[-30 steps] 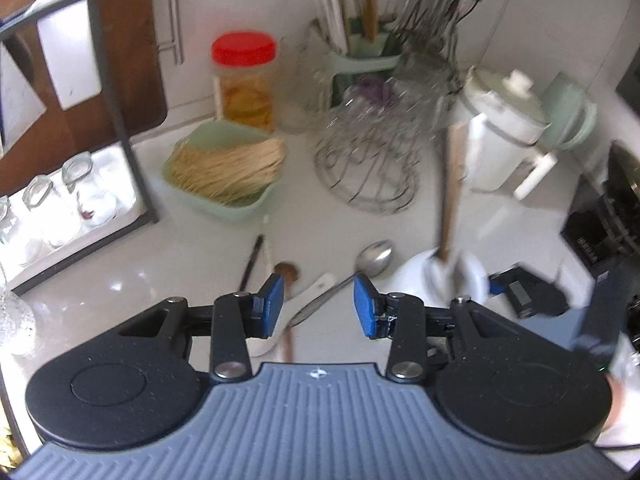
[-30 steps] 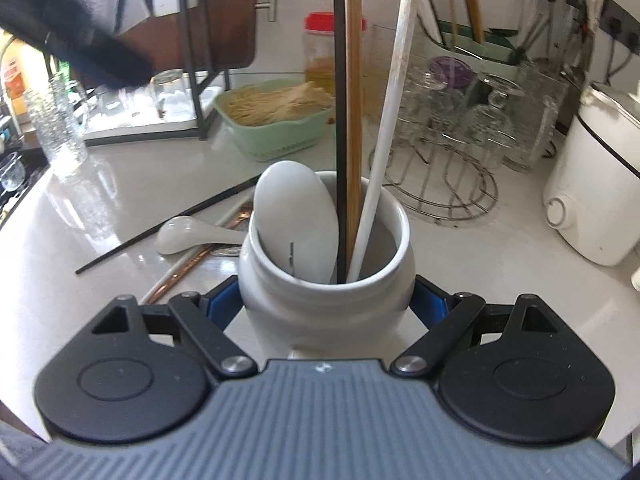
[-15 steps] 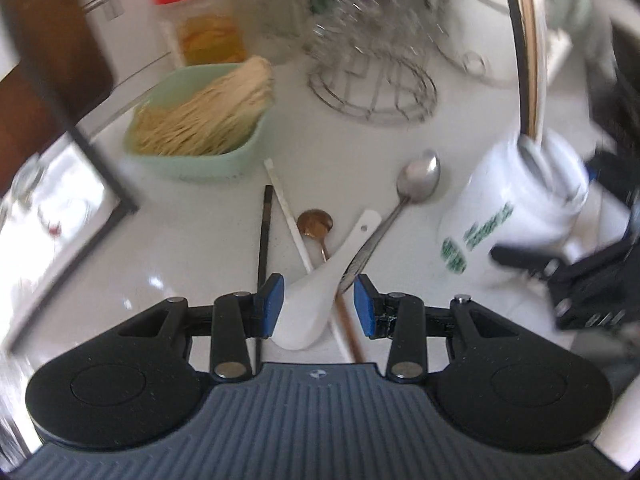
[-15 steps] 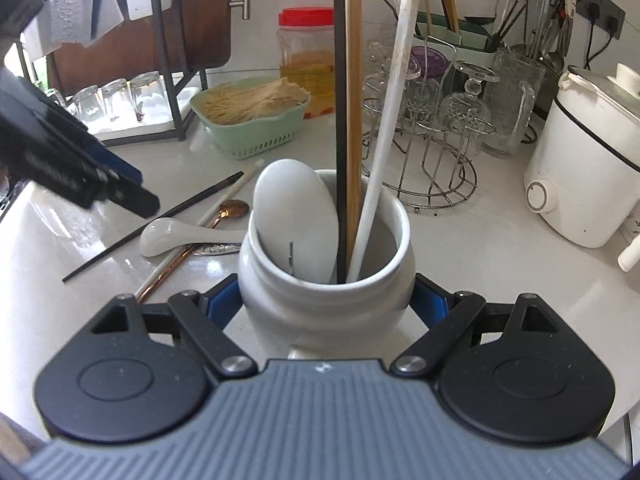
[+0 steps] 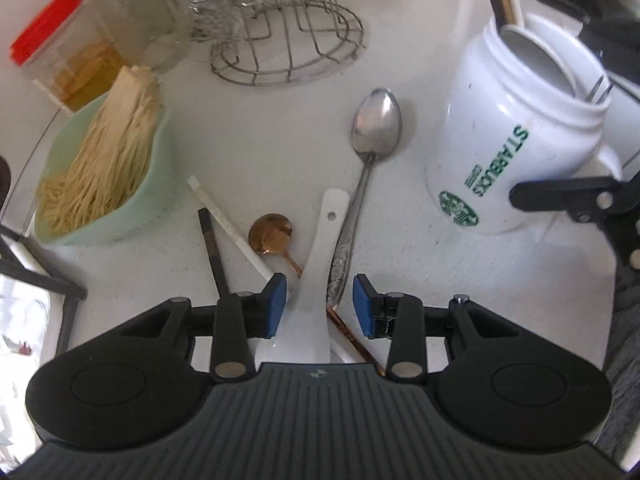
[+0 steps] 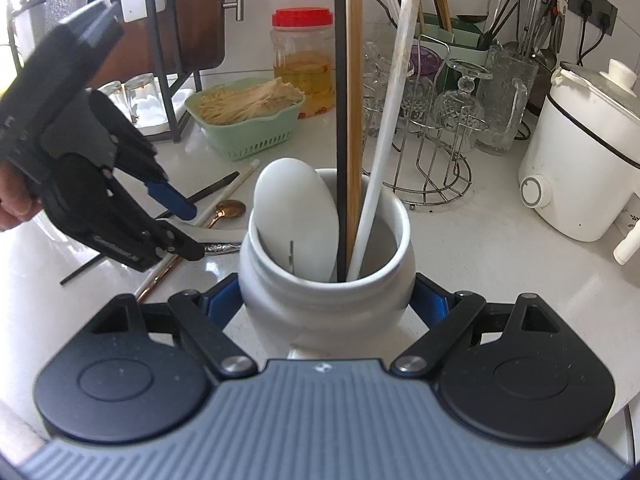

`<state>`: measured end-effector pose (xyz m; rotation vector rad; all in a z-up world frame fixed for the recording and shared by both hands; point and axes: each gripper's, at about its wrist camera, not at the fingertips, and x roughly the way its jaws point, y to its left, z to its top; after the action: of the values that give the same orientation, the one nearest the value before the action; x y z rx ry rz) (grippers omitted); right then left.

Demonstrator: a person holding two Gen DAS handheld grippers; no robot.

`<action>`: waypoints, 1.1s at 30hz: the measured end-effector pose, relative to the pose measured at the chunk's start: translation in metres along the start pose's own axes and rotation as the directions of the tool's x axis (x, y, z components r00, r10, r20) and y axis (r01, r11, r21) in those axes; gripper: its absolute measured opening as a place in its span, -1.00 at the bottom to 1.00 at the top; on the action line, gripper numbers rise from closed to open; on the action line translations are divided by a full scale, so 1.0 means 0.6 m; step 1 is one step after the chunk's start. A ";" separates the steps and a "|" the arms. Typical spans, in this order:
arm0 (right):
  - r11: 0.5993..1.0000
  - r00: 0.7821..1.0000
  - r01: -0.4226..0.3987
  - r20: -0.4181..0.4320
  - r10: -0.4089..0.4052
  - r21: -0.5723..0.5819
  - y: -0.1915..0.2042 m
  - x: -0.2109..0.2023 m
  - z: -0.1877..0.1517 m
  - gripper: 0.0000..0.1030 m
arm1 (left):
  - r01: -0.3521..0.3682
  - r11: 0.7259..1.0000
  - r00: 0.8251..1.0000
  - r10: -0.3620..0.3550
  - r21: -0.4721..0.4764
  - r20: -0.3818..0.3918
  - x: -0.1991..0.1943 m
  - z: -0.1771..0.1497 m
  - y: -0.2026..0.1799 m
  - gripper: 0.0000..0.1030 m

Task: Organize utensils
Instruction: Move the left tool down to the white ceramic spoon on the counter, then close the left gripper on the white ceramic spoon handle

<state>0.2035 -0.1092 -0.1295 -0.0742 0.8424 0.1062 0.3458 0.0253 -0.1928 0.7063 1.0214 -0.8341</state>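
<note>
My right gripper (image 6: 326, 304) is shut on a white Starbucks jar (image 6: 324, 280) that stands on the counter and holds a white spoon, a black, a wooden and a white chopstick. The jar (image 5: 508, 136) also shows in the left wrist view. My left gripper (image 5: 319, 306) is open, low over the handles of a white ceramic spoon (image 5: 316, 272) and a steel spoon (image 5: 372, 152). A copper spoon (image 5: 272, 234), a white chopstick (image 5: 228, 224) and a black chopstick (image 5: 212, 252) lie beside them.
A green basket of noodles (image 5: 100, 168) sits at the left, a red-lidded jar (image 5: 68, 64) behind it. A wire glass rack (image 5: 288, 40) stands at the back. A white cooker (image 6: 580, 160) is at the right, a black rack with glasses (image 6: 144, 96) at the left.
My left gripper has moved forward and down over the loose spoons, its jaws now either side of their handles. The right gripper and jar have stayed put.
</note>
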 end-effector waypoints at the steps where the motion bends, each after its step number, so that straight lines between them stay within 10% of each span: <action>1: 1.000 1.000 0.000 0.000 0.000 0.000 0.000 0.000 0.000 0.76 | 0.004 1.000 1.000 -0.004 0.008 -0.011 0.003 0.001 0.001 -0.17; 21: 1.000 1.000 -0.007 0.007 0.007 0.001 -0.001 0.001 -0.002 0.76 | 0.028 0.993 0.999 -0.032 -0.111 -0.032 -0.015 -0.003 0.025 -0.36; 33: 0.998 0.999 -0.045 0.025 0.046 -0.037 -0.003 0.011 0.004 0.76 | 0.072 0.895 0.997 -0.063 -0.440 0.033 -0.043 -0.036 0.037 -0.37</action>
<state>0.2099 -0.1104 -0.1327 -0.0879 0.8166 0.1652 0.3480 0.0612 -0.1744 0.2754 1.1730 -0.6327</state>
